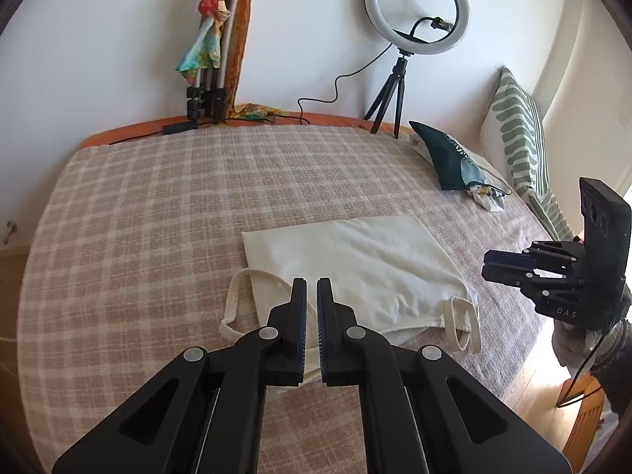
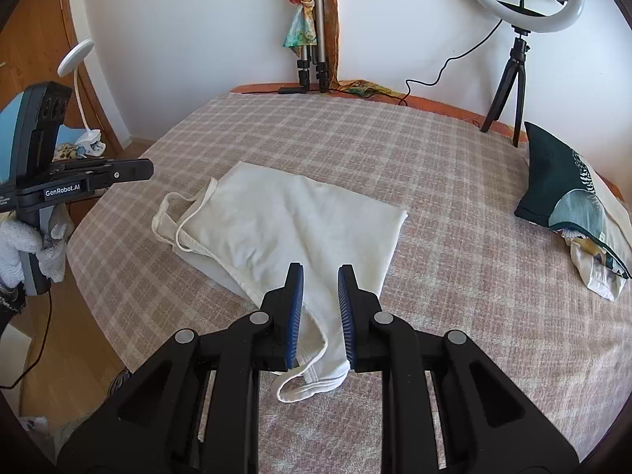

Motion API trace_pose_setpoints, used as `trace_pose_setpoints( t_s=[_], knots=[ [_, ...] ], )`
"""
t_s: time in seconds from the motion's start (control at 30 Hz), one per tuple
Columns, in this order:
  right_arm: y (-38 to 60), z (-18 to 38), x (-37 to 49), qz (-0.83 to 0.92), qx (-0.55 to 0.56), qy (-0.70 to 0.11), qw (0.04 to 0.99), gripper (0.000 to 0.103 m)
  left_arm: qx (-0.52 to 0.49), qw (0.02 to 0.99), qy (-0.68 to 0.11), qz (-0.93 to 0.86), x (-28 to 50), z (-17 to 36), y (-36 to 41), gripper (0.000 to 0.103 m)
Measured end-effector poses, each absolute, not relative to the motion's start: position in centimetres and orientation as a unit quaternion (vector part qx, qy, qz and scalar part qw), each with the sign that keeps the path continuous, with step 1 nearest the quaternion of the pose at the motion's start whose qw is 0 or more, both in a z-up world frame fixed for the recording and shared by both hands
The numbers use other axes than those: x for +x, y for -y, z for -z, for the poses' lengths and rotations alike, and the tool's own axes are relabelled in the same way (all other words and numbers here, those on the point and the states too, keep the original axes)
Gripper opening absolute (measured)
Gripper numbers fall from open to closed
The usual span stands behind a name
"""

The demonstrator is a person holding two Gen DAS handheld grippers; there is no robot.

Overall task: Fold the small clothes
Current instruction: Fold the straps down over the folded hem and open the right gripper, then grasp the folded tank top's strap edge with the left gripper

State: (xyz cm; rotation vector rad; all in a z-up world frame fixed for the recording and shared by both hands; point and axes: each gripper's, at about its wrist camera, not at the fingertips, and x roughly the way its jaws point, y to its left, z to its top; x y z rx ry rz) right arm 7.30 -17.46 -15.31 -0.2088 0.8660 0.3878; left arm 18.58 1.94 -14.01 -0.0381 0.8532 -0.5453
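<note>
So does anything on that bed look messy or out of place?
Mostly tidy. The white top lies slightly rumpled with its straps splayed loose, not yet folded. At the far right corner, a dark green garment is heaped crookedly over other clothes rather than stacked flat.

Left gripper [image 1: 312, 282] over cream top [image 1: 355, 272]

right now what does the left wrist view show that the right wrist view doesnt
Only the left wrist view shows the striped pillow against the wall.

Only the right wrist view shows the white clip lamp and a gloved hand.

Both show the white tank top on the checked blanket, the ring light, the dark green cushion, and each other's tool.
</note>
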Motion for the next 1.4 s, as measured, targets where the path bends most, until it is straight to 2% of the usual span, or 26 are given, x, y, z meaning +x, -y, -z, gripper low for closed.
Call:
trace_pose_setpoints(
  t_s=[0.23, 0.47, 0.6, 0.9, 0.93, 0.97, 1.0, 1.03, 1.07, 1.2, 1.4],
  knots=[
    [16.2, 19.7, 8.3, -0.185, -0.141, -0.464, 0.855, 0.018, 0.055, 0.825, -0.497, 0.263, 21.7, 18.0, 1.3, 0.004],
    [18.3, 20.5, 7.8, -0.196, -0.124, -0.48, 0.846, 0.018, 0.058, 0.806, -0.522, 0.272, 16.4, 20.6, -1.2, 0.004],
    [18.9, 20.7, 7.1, -0.197, -0.138, -0.487, 0.84, 0.018, 0.026, 0.798, -0.531, 0.285, 13.2, 21.3, -2.8, 0.004],
    [20.7, 18.9, 6.9, -0.191, -0.099, -0.479, 0.851, 0.019, 0.008, 0.837, -0.463, 0.292, 14.8, 15.6, -2.1, 0.004],
    [21.0, 18.8, 7.3, -0.189, -0.084, -0.479, 0.853, 0.023, 0.01, 0.843, -0.455, 0.285, 15.6, 15.1, -1.7, 0.005],
    [21.3, 18.7, 7.5, -0.186, -0.075, -0.478, 0.855, 0.033, 0.011, 0.848, -0.452, 0.277, 16.6, 14.9, -1.4, 0.011],
    [21.7, 18.8, 7.8, -0.183, -0.067, -0.477, 0.857, 0.037, 0.014, 0.849, -0.453, 0.272, 17.6, 14.9, -1.0, 0.016],
    [21.9, 18.9, 8.2, -0.182, -0.059, -0.479, 0.856, 0.039, 0.024, 0.847, -0.456, 0.272, 18.6, 15.3, -0.4, 0.028],
    [22.2, 19.0, 8.4, -0.179, -0.051, -0.482, 0.856, 0.039, 0.042, 0.846, -0.46, 0.267, 19.2, 15.8, 0.2, 0.032],
    [23.7, 19.1, 9.6, -0.178, -0.005, -0.487, 0.855, 0.039, 0.071, 0.832, -0.49, 0.252, 19.8, 18.4, 1.2, 0.032],
    [26.2, 20.3, 12.2, -0.182, 0.082, -0.505, 0.839, 0.039, 0.073, 0.815, -0.513, 0.258, 15.7, 20.6, 0.0, 0.032]
  ],
)
